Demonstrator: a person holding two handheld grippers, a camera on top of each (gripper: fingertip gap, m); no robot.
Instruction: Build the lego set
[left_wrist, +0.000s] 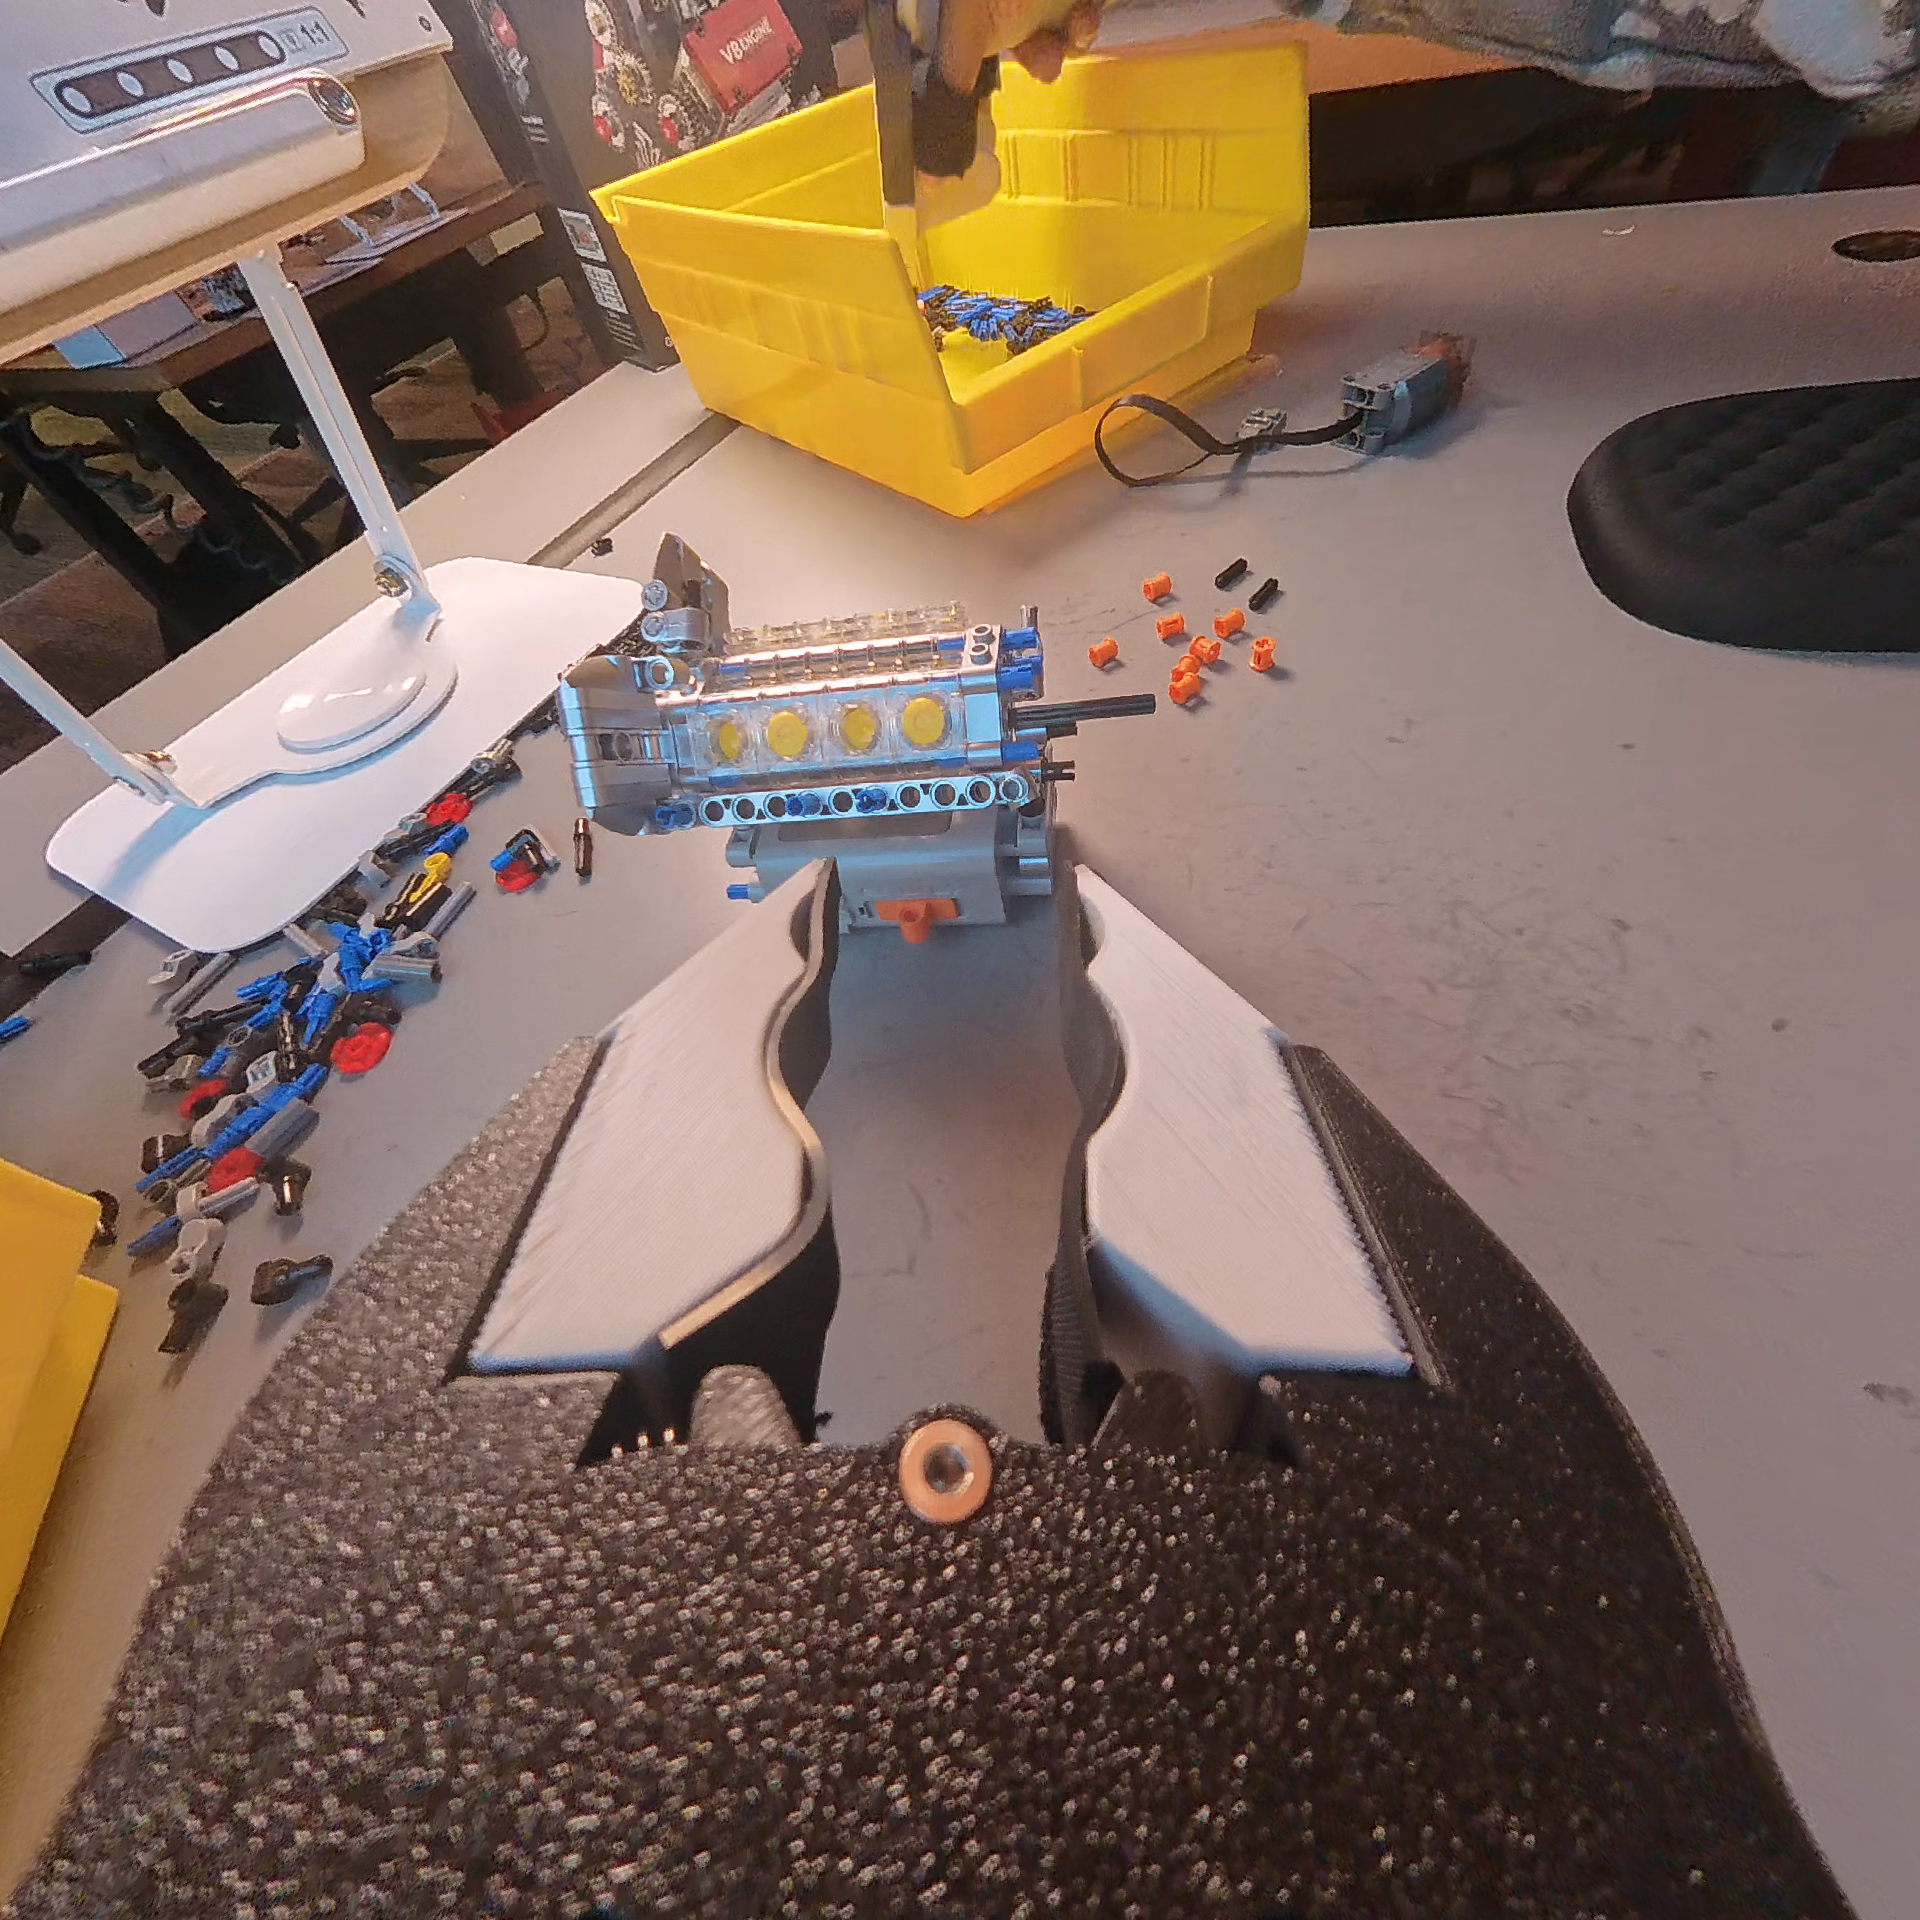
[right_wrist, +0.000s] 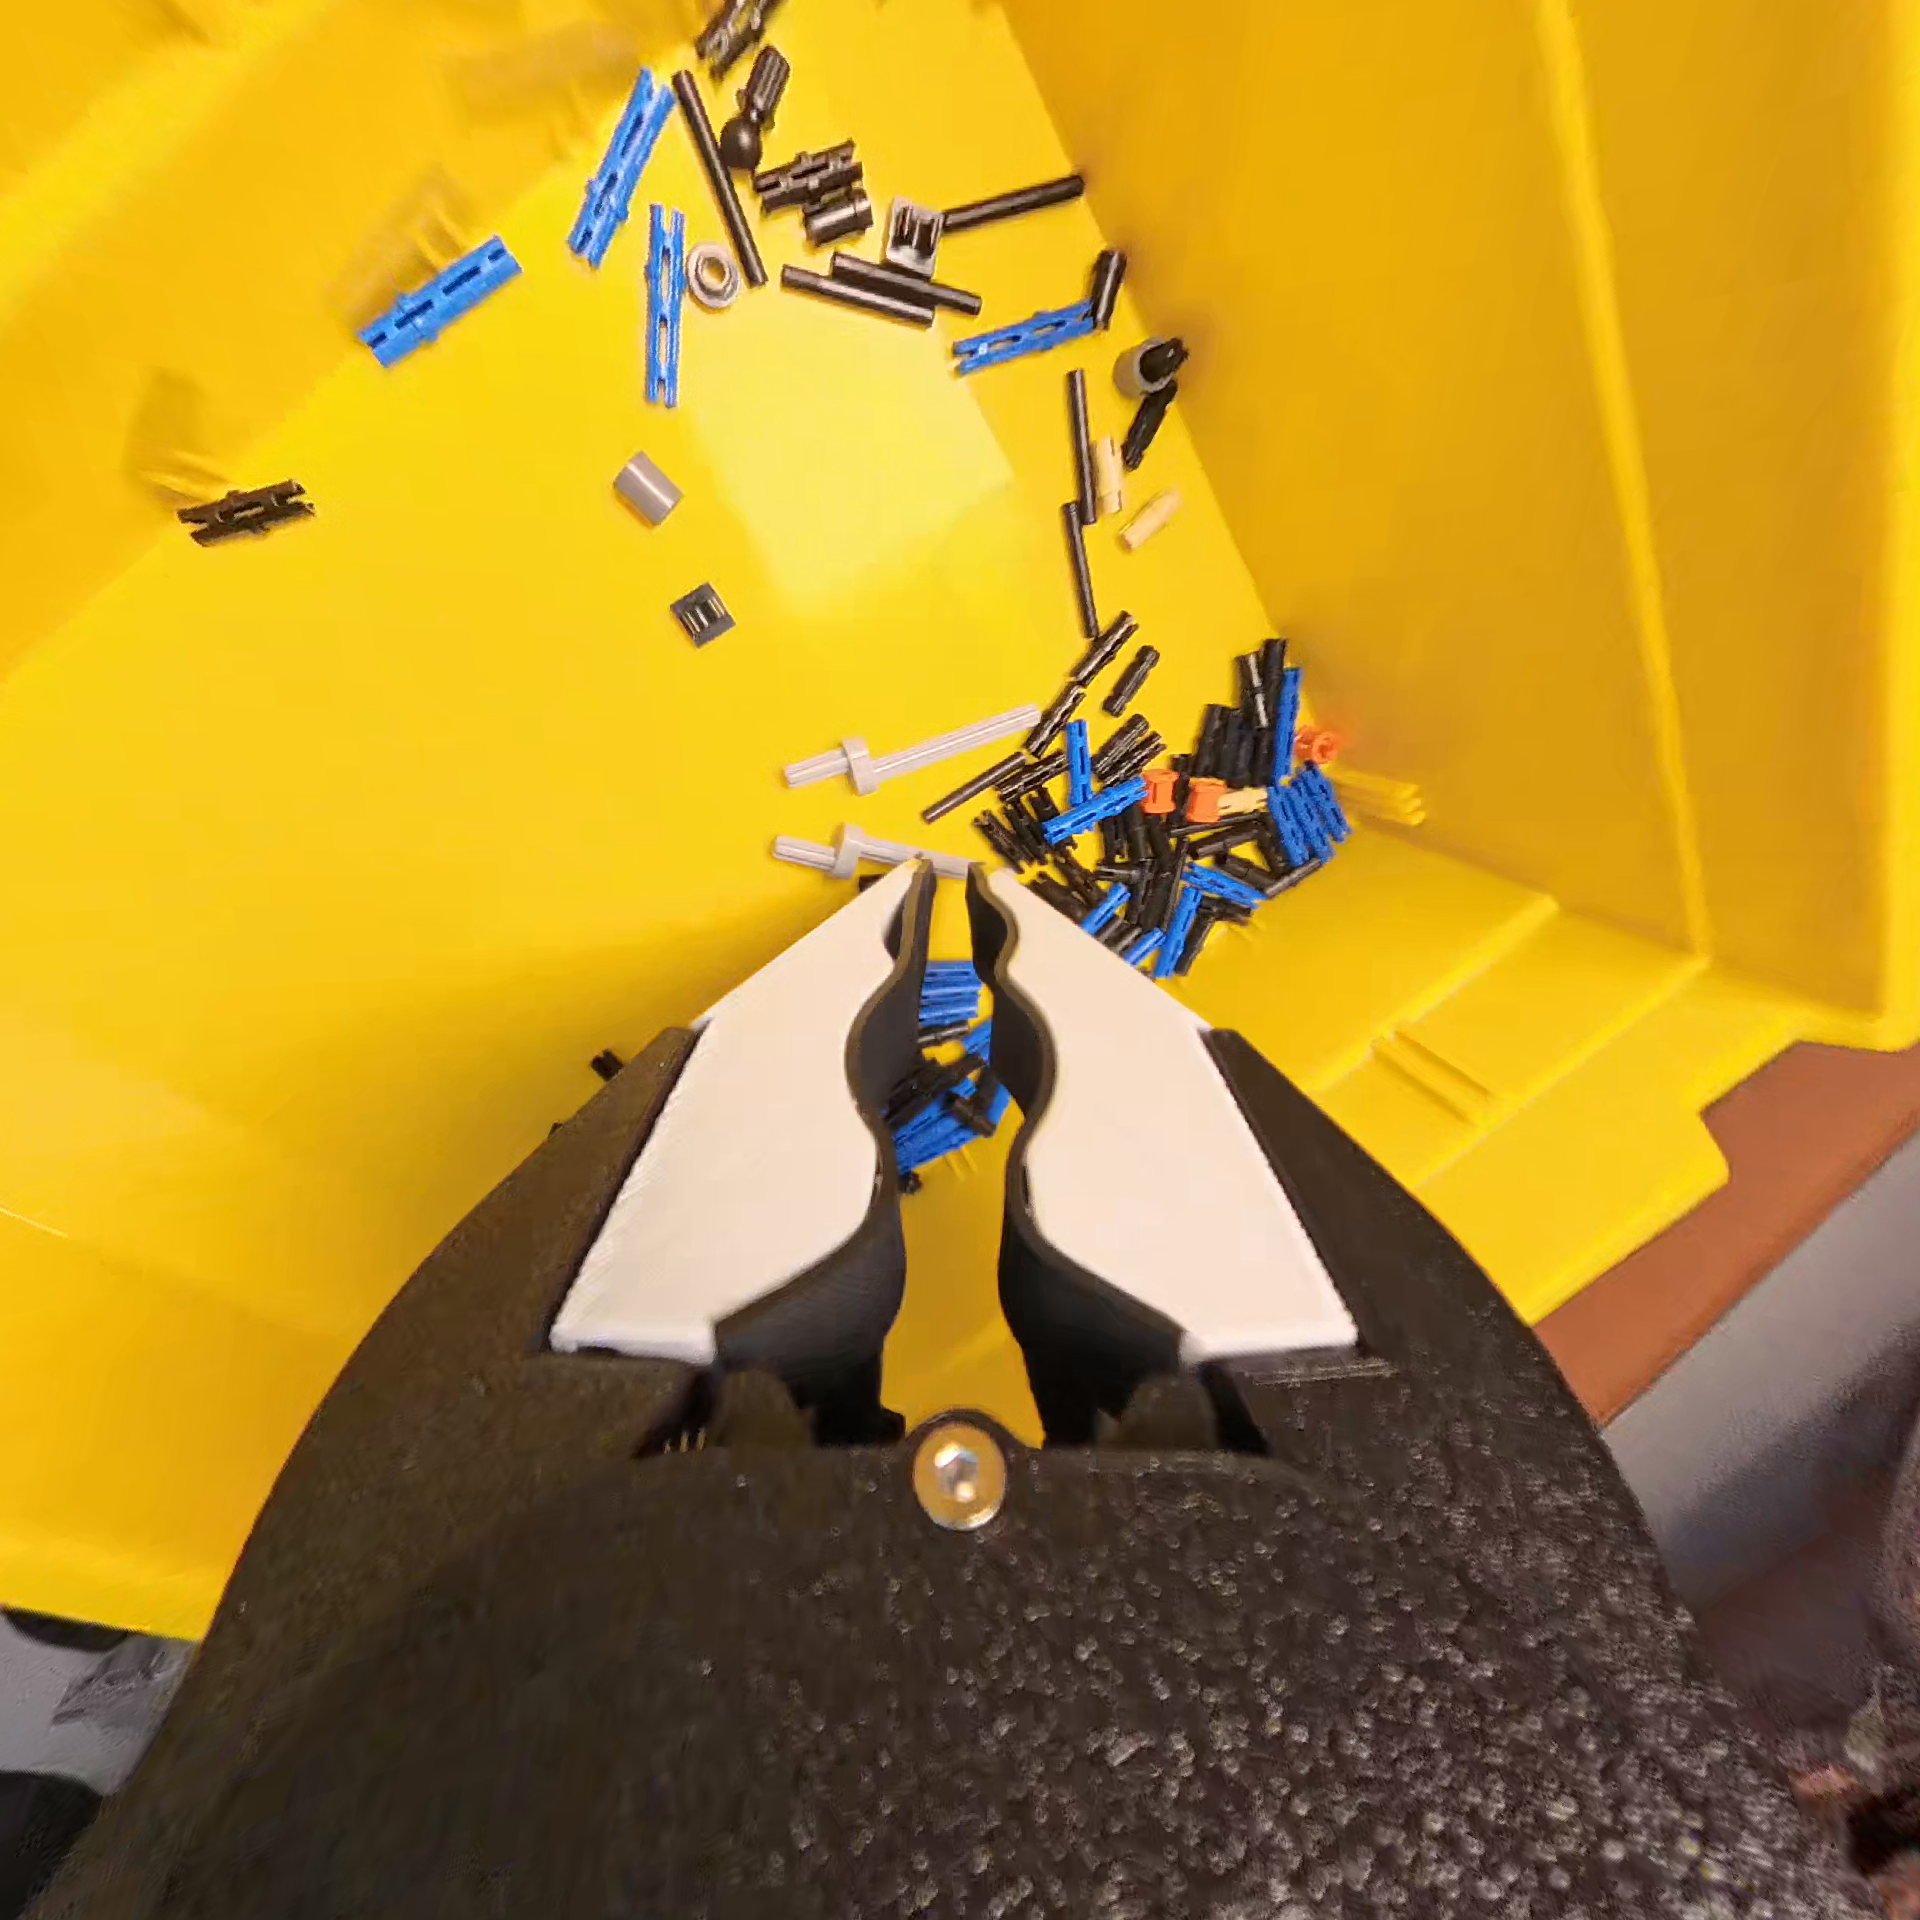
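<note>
White ridged fingers of my left gripper (left_wrist: 951, 883) stand apart, empty, flanking the grey brick engine model (left_wrist: 821, 727) just ahead. My right gripper (right_wrist: 948, 868), nearly closed, empty, dips into the yellow bin (right_wrist: 312, 831) beside a grey axle pin (right_wrist: 852, 850).

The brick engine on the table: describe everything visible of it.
The engine is a plastic brick build: grey block, clear cylinder row showing four yellow pistons, blue pins, a holed grey beam below and a black axle jutting right. It stands upright on the grey table. The open left tool flanks its grey base; contact is unclear.
</note>
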